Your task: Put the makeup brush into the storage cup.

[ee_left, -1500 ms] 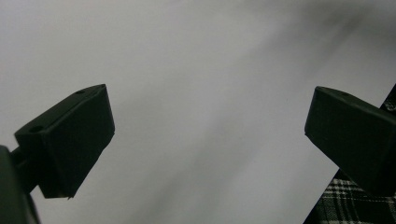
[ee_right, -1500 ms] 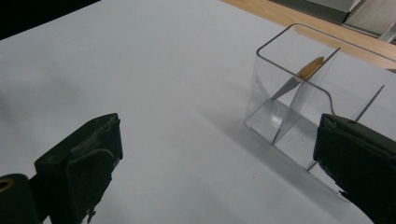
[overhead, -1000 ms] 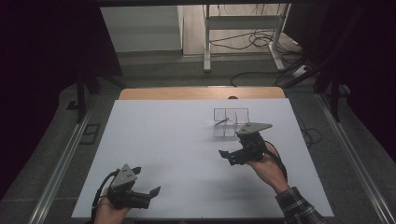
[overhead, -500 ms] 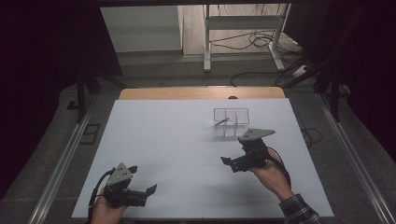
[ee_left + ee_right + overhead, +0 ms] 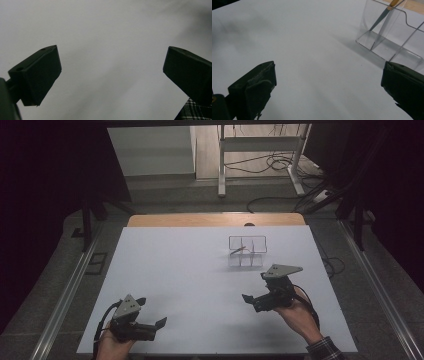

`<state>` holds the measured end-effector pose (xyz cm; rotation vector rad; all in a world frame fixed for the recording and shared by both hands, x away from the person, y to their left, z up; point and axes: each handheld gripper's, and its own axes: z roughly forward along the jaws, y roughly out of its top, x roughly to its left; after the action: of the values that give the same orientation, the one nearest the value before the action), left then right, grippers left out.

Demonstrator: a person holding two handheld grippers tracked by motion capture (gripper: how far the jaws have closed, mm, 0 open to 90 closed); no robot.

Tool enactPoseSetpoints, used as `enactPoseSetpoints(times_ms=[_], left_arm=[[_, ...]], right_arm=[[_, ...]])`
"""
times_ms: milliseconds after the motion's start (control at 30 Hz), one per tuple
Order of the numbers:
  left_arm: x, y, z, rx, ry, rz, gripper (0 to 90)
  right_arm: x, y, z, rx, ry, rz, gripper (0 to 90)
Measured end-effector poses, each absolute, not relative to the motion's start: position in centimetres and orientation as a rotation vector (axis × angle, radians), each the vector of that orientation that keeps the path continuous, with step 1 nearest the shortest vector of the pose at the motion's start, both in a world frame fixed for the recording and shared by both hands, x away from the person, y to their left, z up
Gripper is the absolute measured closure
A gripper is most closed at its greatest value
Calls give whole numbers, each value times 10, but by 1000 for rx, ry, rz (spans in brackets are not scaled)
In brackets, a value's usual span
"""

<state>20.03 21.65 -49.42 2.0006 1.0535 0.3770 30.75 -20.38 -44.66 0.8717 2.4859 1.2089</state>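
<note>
Since a second ago I've pulled my right gripper (image 5: pixel 254 299) back toward the near edge, away from the clear organizer (image 5: pixel 247 251), and my left gripper (image 5: pixel 156 324) has slid a bit nearer to me too, down at the near-left corner. Both are empty with jaws spread wide, nothing between them but bare white table (image 5: pixel 175 270).

The organizer sits on the far right part of the table, well apart from both grippers. There's a thin pencil-like stick (image 5: pixel 384 13) leaning tilted in its left compartment; the other compartments look empty as far as I can tell through the clear plastic.

My read: the stick is in and the drop-off looks done, and I'm just backing off. Nothing else lies on the table to pick up, so there's probably little left.
</note>
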Motion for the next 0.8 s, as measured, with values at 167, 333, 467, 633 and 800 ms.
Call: enactPoseSetpoints(times_ms=[167, 333, 467, 633, 800], left_arm=[[200, 216, -494, 2002, 1054, 377, 22], [200, 217, -494, 2001, 1055, 378, 22], [201, 217, -494, 1999, 1056, 378, 22], [201, 218, -494, 1997, 1059, 378, 21], [201, 220, -494, 1992, 1065, 381, 21]], right_arm=[[301, -211, -447, 879, 2482, 1202, 0], [296, -217, -449, 883, 2481, 1198, 0], [292, -220, -451, 889, 2481, 1184, 0], [289, -224, -453, 885, 2494, 1169, 0], [286, -228, -454, 892, 2499, 1159, 0]])
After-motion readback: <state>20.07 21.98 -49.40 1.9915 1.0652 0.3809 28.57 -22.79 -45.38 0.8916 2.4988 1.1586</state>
